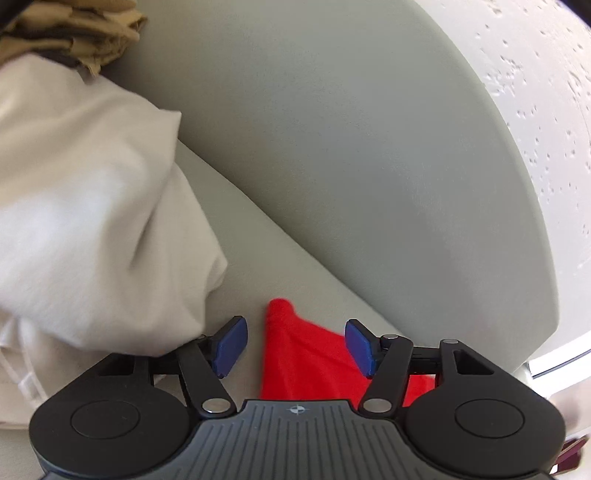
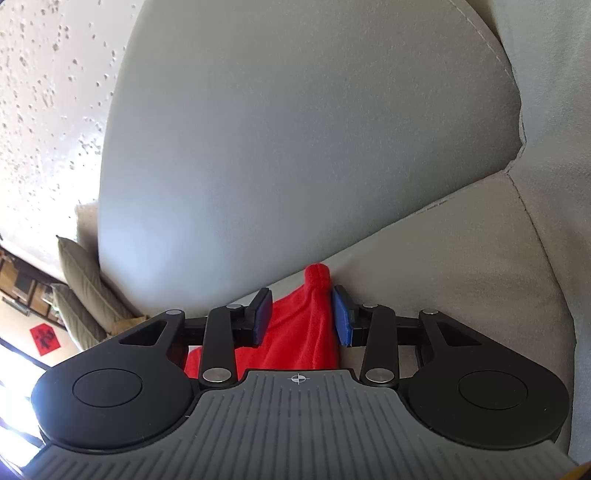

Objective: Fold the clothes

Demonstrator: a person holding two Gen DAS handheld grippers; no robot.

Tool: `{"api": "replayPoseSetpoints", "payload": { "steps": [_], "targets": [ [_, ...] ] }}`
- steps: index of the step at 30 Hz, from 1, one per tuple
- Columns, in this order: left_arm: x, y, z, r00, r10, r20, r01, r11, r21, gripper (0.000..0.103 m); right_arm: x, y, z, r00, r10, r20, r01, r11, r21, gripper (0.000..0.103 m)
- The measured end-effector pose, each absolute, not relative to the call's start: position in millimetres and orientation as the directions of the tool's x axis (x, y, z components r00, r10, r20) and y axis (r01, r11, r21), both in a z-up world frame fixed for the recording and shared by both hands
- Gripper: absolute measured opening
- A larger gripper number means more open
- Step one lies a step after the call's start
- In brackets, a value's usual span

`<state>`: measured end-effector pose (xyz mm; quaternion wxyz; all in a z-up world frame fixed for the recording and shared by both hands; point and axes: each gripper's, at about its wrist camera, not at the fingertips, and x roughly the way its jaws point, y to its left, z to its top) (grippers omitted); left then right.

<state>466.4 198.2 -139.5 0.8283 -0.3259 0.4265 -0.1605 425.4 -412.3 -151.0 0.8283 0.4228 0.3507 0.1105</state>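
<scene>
Both grippers sit low over a red garment (image 1: pixel 306 358) lying on the seat of a pale grey sofa (image 1: pixel 332 147). Left gripper (image 1: pixel 295 347) has its blue pads (image 1: pixel 231 347) spread wide apart, and a pointed corner of the red cloth lies in the gap between them, closer to the right pad; whether the cloth touches that pad cannot be told. Right gripper (image 2: pixel 302 314) has its blue pads (image 2: pixel 341 317) standing apart as well, with a bunched, upright fold of the red garment (image 2: pixel 306 332) between them. The fold lies against or just beside the right pad, while the left pad has red cloth in front of it; the fingers are not pressed together on it.

In both views the garment's tip points toward the far crease where the seat cushion meets the sofa's backrest. In the left wrist view, a blurred white garment (image 1: pixel 92 221) lies heaped on the seat to the left, reaching just beside the left finger, and a crumpled tan garment (image 1: pixel 74 33) rests beyond it at the far left. A speckled white wall (image 1: pixel 535 74) rises behind the sofa. In the right wrist view, two olive cushions (image 2: pixel 85 291) lean at the sofa's far left end, and a red square paper decoration (image 2: pixel 45 339) hangs beyond them.
</scene>
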Motion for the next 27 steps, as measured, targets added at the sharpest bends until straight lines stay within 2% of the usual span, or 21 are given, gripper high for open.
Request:
{"api": "replayPoseSetpoints", "payload": {
  "steps": [3,5,11,12,13,14,18,20,25,27],
  "targets": [
    [470,191,-141,0.56,-0.564,-0.608,0.04,0.751,-0.66,0.057,434,-409,-152,0.728,0.48,-0.49,0.104,0.629,0.77,0.041],
    [466,191,-141,0.556,-0.558,-0.616,0.066,0.768,-0.637,0.052,434,-407,-152,0.729,0.479,-0.49,0.095,0.637,0.765,0.04],
    [457,193,-143,0.581,-0.504,-0.639,0.065,0.812,-0.581,0.024,432,-406,-153,0.737,0.455,-0.5,0.095,0.663,0.743,0.029],
    [456,188,-142,0.586,-0.486,-0.648,0.062,0.824,-0.562,0.017,432,-406,-153,0.738,0.447,-0.506,0.098,0.671,0.735,0.027],
    [453,185,-139,0.592,-0.468,-0.657,0.055,0.836,-0.546,0.006,431,-405,-153,0.738,0.433,-0.517,0.106,0.683,0.723,0.015],
    [448,182,-137,0.597,-0.449,-0.665,0.048,0.847,-0.529,0.005,430,-403,-152,0.737,0.397,-0.548,0.129,0.712,0.69,0.004],
    [413,159,-113,0.653,-0.399,-0.644,0.113,0.892,-0.438,0.002,425,-379,-125,0.757,0.271,-0.595,0.166,0.8,0.577,0.005],
    [399,152,-90,0.665,-0.398,-0.632,0.137,0.897,-0.421,0.002,416,-366,-99,0.776,0.23,-0.587,0.169,0.821,0.545,0.004],
    [335,175,0,0.665,-0.433,-0.609,0.174,0.882,-0.437,0.002,377,-352,-11,0.777,0.207,-0.594,0.213,0.802,0.558,0.004],
    [321,177,13,0.66,-0.448,-0.603,0.175,0.872,-0.457,0.002,351,-350,29,0.786,0.227,-0.574,0.213,0.773,0.598,0.004]
  ]
}}
